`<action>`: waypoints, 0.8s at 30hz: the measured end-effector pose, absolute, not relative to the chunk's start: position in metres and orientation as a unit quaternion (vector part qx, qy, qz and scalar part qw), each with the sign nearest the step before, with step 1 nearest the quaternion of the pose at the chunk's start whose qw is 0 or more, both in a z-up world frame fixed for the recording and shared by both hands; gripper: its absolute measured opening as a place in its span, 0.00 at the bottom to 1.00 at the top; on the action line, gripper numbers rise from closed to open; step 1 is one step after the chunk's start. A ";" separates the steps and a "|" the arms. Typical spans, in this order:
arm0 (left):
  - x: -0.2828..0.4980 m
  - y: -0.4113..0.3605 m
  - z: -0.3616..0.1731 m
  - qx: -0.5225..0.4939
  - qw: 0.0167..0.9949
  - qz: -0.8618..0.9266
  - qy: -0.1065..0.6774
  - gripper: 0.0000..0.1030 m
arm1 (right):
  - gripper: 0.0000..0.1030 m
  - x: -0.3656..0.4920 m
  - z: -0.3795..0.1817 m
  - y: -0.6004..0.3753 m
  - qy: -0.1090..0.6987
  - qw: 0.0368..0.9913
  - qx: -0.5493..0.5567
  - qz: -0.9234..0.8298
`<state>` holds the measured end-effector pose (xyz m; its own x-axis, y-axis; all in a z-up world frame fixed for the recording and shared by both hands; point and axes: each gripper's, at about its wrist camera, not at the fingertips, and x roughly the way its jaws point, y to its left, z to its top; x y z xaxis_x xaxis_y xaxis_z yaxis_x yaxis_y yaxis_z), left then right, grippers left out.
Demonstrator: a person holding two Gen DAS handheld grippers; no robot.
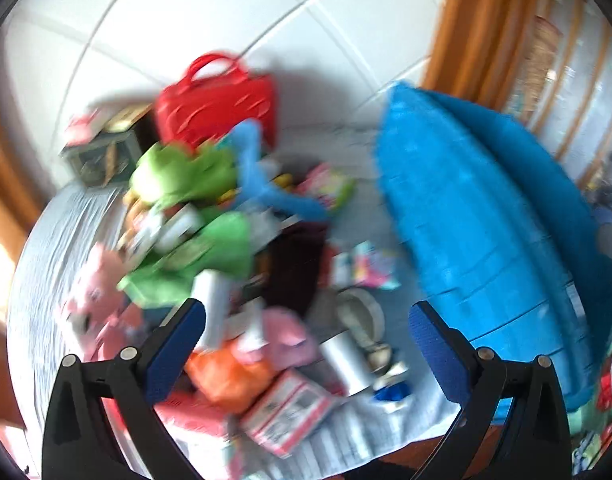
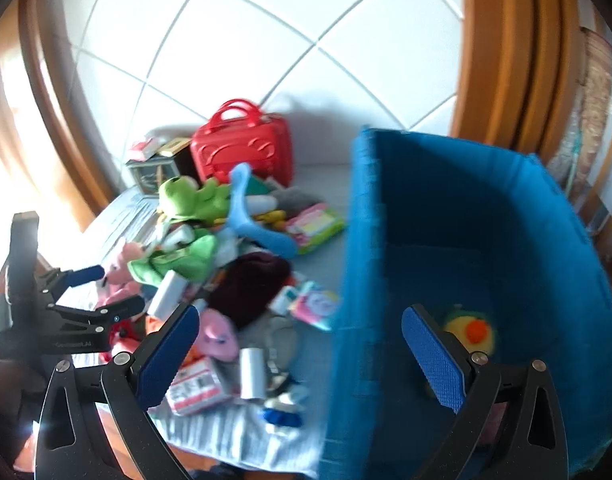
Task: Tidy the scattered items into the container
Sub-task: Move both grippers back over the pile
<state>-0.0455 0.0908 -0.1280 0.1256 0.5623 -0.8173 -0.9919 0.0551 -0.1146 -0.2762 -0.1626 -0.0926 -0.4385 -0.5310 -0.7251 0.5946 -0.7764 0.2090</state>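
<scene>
Both views are smeared by motion blur, so much of the heap is hard to name. The left gripper (image 1: pixel 306 344) has its blue-padded fingers spread wide with nothing between them, over a pile of scattered items on a pale striped cloth (image 1: pixel 46 280): a green plush frog (image 1: pixel 178 176), a pink plush toy (image 1: pixel 94 300), a light blue curved toy (image 1: pixel 258 176), a dark maroon cloth (image 1: pixel 298 264), a silver can (image 1: pixel 345 364) and a red-and-white carton (image 1: pixel 286 412), whose print is unreadable. A red handbag-shaped case (image 1: pixel 222 108) stands behind the pile against the white tiled wall (image 1: pixel 186 12). The right gripper (image 2: pixel 302 352) is likewise open and empty, straddling the near wall of the blue fabric bin (image 2: pixel 525 220), which stands to the right of the pile. Inside it lies a yellow toy with an orange spot (image 2: pixel 469 332), partly hidden behind the right finger. The bin's lower corner is cut off by the frame.
</scene>
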 end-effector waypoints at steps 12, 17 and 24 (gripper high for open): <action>-0.198 0.063 -0.224 -0.430 0.592 0.610 0.304 1.00 | 1.00 -0.241 -0.147 -0.310 0.094 0.371 0.459 -0.802; -0.248 0.056 -0.267 -0.467 0.544 0.631 0.297 1.00 | 1.00 -0.227 -0.179 -0.368 0.122 0.391 0.457 -0.789; -0.303 0.046 -0.350 -0.565 0.465 0.620 0.283 1.00 | 1.00 -0.210 -0.232 -0.440 0.146 0.395 0.482 -0.768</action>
